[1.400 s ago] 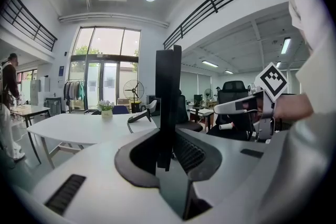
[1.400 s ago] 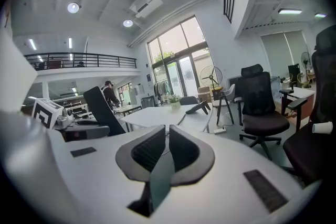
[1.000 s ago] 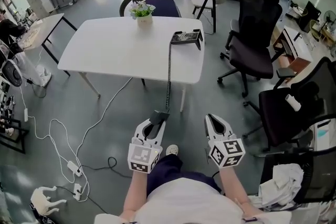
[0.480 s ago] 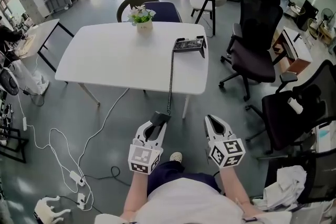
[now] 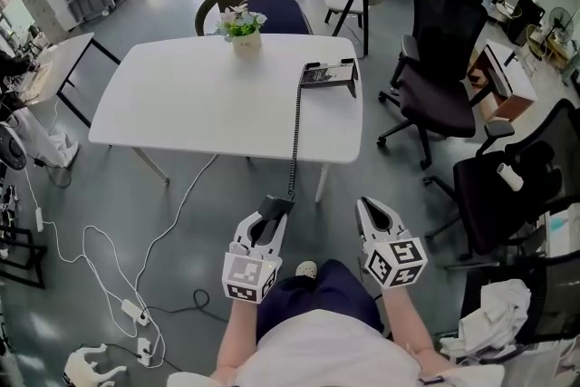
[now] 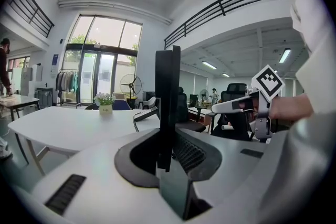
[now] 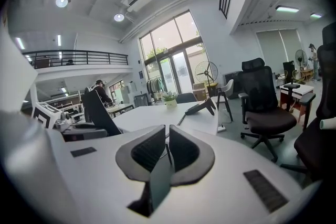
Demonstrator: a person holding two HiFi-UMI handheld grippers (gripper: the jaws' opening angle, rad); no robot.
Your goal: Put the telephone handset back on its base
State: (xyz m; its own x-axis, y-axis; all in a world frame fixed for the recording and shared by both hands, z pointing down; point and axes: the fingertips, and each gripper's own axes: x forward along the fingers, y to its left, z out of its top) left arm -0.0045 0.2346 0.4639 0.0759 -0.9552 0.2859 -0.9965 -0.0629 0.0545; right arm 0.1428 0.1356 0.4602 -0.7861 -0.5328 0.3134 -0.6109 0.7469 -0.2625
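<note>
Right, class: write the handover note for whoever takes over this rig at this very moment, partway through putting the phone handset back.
Left tool: shut on the black handset, which stands upright between its jaws.
Right tool: shut, with nothing in it, level beside the left one.
Base: near the right end of the white table, well ahead of both tools.
Coiled cord: runs from the base over the table's near edge to the handset.
Done: the handset is gripped.
Left: go up to the table, lay the handset on the base, and open the left tool. Probably watch that the cord doesn't snag.
</note>
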